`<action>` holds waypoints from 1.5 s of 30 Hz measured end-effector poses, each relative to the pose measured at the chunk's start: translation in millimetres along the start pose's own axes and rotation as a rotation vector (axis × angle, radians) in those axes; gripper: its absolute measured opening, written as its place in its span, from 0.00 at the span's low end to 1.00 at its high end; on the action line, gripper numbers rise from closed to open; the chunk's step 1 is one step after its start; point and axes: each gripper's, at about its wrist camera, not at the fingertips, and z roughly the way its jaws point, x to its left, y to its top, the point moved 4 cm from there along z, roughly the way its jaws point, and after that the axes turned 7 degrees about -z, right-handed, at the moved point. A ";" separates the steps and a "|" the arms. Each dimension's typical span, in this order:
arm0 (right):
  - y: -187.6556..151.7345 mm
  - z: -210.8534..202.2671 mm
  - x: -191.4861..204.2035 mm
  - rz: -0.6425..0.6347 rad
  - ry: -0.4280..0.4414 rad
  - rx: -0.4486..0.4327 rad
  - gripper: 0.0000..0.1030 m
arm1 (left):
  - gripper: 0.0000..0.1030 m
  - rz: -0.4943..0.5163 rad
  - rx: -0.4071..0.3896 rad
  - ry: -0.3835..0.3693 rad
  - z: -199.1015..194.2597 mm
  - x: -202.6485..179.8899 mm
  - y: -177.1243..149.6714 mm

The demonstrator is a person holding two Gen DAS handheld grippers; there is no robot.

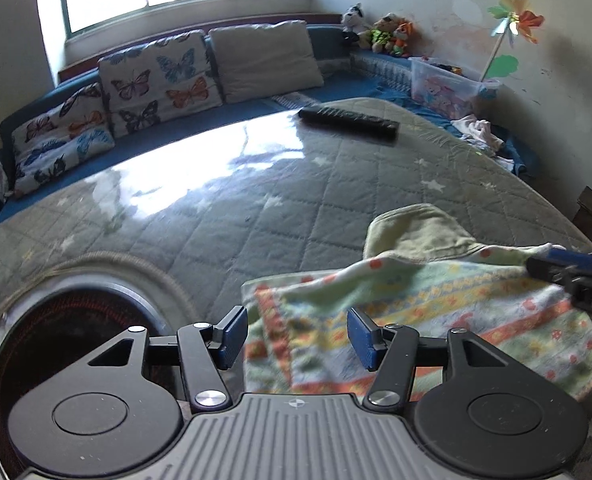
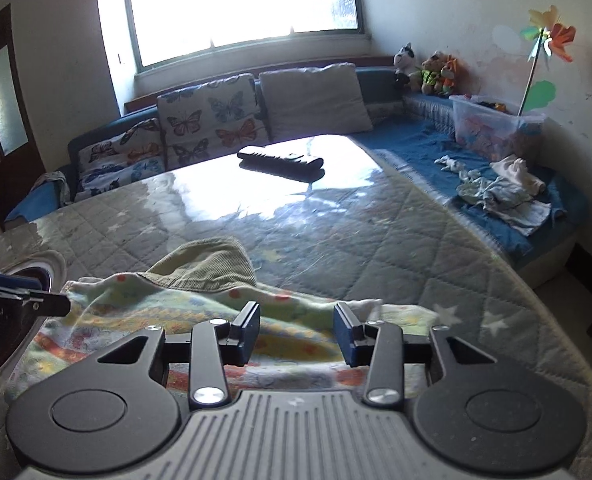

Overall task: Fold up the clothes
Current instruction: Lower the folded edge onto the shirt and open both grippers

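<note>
A patterned children's garment (image 1: 435,320) with orange, yellow and blue bands lies crumpled at the table's near edge; an olive-green cloth (image 1: 419,232) lies partly under its far side. My left gripper (image 1: 297,336) is open, over the garment's left edge, holding nothing. My right gripper (image 2: 297,332) is open just above the garment (image 2: 288,320), near its middle; the olive cloth (image 2: 212,264) shows beyond it. The right gripper's fingers also show at the right edge of the left wrist view (image 1: 575,272).
The table (image 1: 236,200) has a quilted grey star cover under glossy plastic. A black remote (image 1: 347,118) lies at its far side. A round stove recess (image 1: 72,320) is at near left. A blue sofa holds pillows (image 1: 160,80), a toy bin (image 1: 443,86) and loose clothes (image 2: 503,188).
</note>
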 end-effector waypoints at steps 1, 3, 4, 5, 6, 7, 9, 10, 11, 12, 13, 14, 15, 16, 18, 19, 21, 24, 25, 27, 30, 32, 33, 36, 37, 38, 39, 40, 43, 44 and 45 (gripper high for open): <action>-0.9 4.0 1.6 0.000 0.003 0.007 0.40 | 0.57 0.009 -0.005 -0.005 1.0 -3.3 1.4; -3.1 12.9 4.7 0.001 0.006 0.023 0.45 | 0.56 0.024 -0.006 -0.016 5.6 -8.6 4.0; -3.6 15.7 5.6 0.001 0.004 0.027 0.46 | 0.55 0.031 -0.005 -0.022 8.8 -11.1 5.4; -4.0 18.1 6.6 -0.001 0.003 0.029 0.47 | 0.55 0.038 -0.005 -0.025 12.4 -13.3 6.8; -4.0 19.9 7.4 -0.003 0.001 0.030 0.48 | 0.55 0.044 -0.005 -0.029 16.1 -15.3 8.1; -3.7 21.2 8.2 -0.006 -0.001 0.029 0.49 | 0.55 0.048 -0.005 -0.030 20.4 -16.7 9.4; -2.3 23.9 9.3 -0.011 -0.002 0.028 0.51 | 0.55 0.049 -0.001 -0.029 28.8 -18.3 11.3; -1.6 25.1 9.6 -0.011 -0.002 0.027 0.51 | 0.55 0.048 0.002 -0.030 33.2 -18.6 12.0; -1.0 26.3 9.6 -0.012 -0.003 0.027 0.52 | 0.55 0.046 0.005 -0.031 37.6 -18.5 12.6; -0.5 27.4 9.4 -0.012 -0.004 0.027 0.53 | 0.55 0.046 0.009 -0.030 41.6 -18.4 13.1; -0.1 28.2 9.3 -0.011 -0.004 0.027 0.53 | 0.56 0.044 0.012 -0.029 44.7 -18.1 13.2; 0.6 28.8 9.5 -0.011 -0.006 0.026 0.53 | 0.56 0.043 0.016 -0.028 47.8 -17.8 13.2; 1.4 29.3 9.9 -0.011 -0.008 0.026 0.54 | 0.56 0.042 0.018 -0.027 50.4 -17.5 13.4; 2.2 29.7 10.3 -0.012 -0.010 0.025 0.54 | 0.57 0.040 0.014 -0.027 50.7 -17.1 13.9; 3.9 30.6 11.1 -0.012 -0.014 0.024 0.54 | 0.58 0.033 0.010 -0.032 48.4 -15.4 14.1; 4.8 30.1 11.7 -0.011 -0.013 0.021 0.54 | 0.57 0.031 0.007 -0.033 47.2 -14.7 14.1; 6.6 27.4 13.6 -0.003 -0.002 0.009 0.54 | 0.56 0.036 -0.004 -0.032 43.4 -14.2 13.4; 5.3 30.7 19.3 -0.015 0.009 0.026 0.55 | 0.56 0.042 -0.003 -0.030 39.7 -14.6 9.8; 4.4 30.8 21.1 -0.021 0.007 0.028 0.55 | 0.56 0.050 -0.007 -0.027 37.3 -14.9 7.4; 3.1 28.1 24.8 -0.034 0.000 0.026 0.56 | 0.56 0.068 -0.016 -0.025 30.8 -15.6 1.9; 0.8 15.5 29.1 -0.038 0.013 0.012 0.59 | 0.57 0.086 -0.028 -0.027 20.4 -16.5 -7.1; -2.3 8.9 32.9 -0.042 0.028 0.009 0.60 | 0.57 0.086 -0.030 -0.038 13.5 -16.6 -13.9; -5.0 6.0 35.4 -0.049 0.032 0.009 0.61 | 0.57 0.085 -0.029 -0.042 10.7 -17.0 -17.6; -16.6 -5.2 47.3 -0.084 0.042 0.011 0.64 | 0.57 0.093 -0.033 -0.044 2.3 -16.9 -28.9; -19.8 -9.0 50.9 -0.098 0.042 0.008 0.65 | 0.58 0.098 -0.036 -0.042 -0.3 -16.6 -32.7; -23.0 -12.8 54.5 -0.112 0.042 0.006 0.66 | 0.58 0.102 -0.037 -0.041 -2.7 -16.4 -36.4; -26.0 -16.6 58.0 -0.125 0.041 0.004 0.66 | 0.58 0.105 -0.037 -0.040 -4.8 -16.6 -40.0; -28.4 -19.7 61.0 -0.136 0.041 0.003 0.67 | 0.59 0.106 -0.036 -0.039 -6.8 -16.7 -43.5; -36.9 -28.6 70.0 -0.158 0.042 0.003 0.70 | 0.60 0.095 -0.033 -0.040 -11.5 -14.2 -50.9; -39.0 -30.5 71.2 -0.157 0.039 0.003 0.71 | 0.61 0.087 -0.031 -0.041 -13.1 -13.0 -52.6; -41.3 -33.4 72.1 -0.149 0.037 0.001 0.72 | 0.61 0.078 -0.030 -0.043 -14.8 -11.7 -54.3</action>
